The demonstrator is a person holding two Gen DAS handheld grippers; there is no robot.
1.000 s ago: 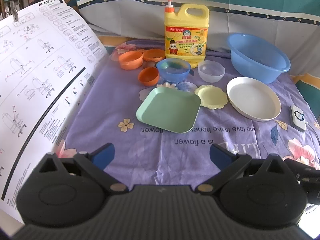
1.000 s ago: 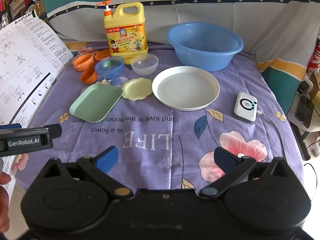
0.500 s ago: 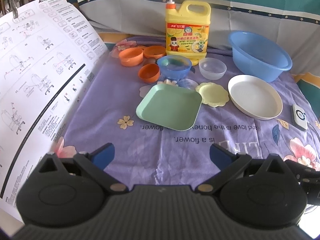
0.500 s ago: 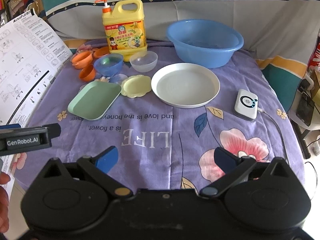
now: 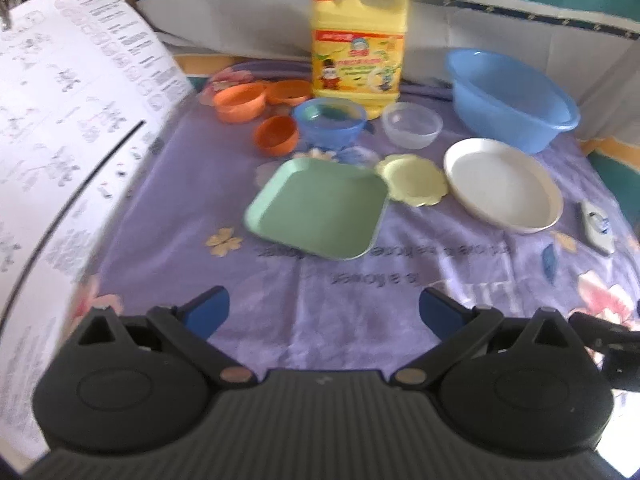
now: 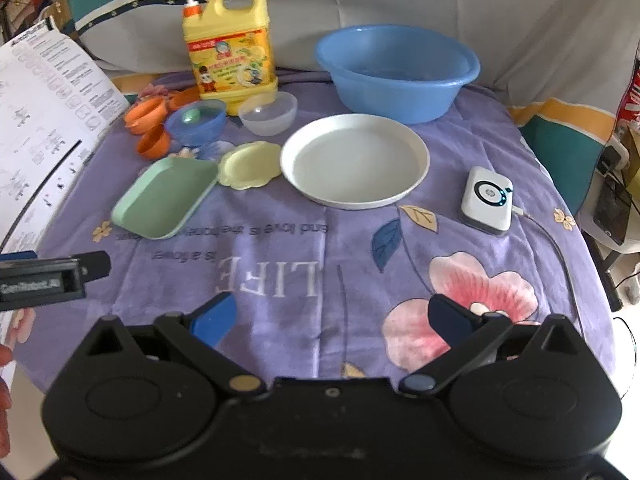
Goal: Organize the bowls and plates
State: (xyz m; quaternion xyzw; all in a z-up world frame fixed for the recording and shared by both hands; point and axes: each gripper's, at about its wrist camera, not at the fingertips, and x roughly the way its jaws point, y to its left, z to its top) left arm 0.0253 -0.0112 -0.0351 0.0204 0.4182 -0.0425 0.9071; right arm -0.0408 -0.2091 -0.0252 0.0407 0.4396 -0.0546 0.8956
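While both grippers' jaws gape empty, the green plate [image 5: 318, 208] lies well ahead.

The left gripper [image 5: 322, 308] hovers with its blue-tipped fingers spread wide, holding nothing. The right gripper [image 6: 330, 316] hangs just beside it, equally spread and empty.

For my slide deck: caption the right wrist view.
Open right hand-held gripper above the purple floral cloth, facing a round white plate, square green plate and blue plastic basin.
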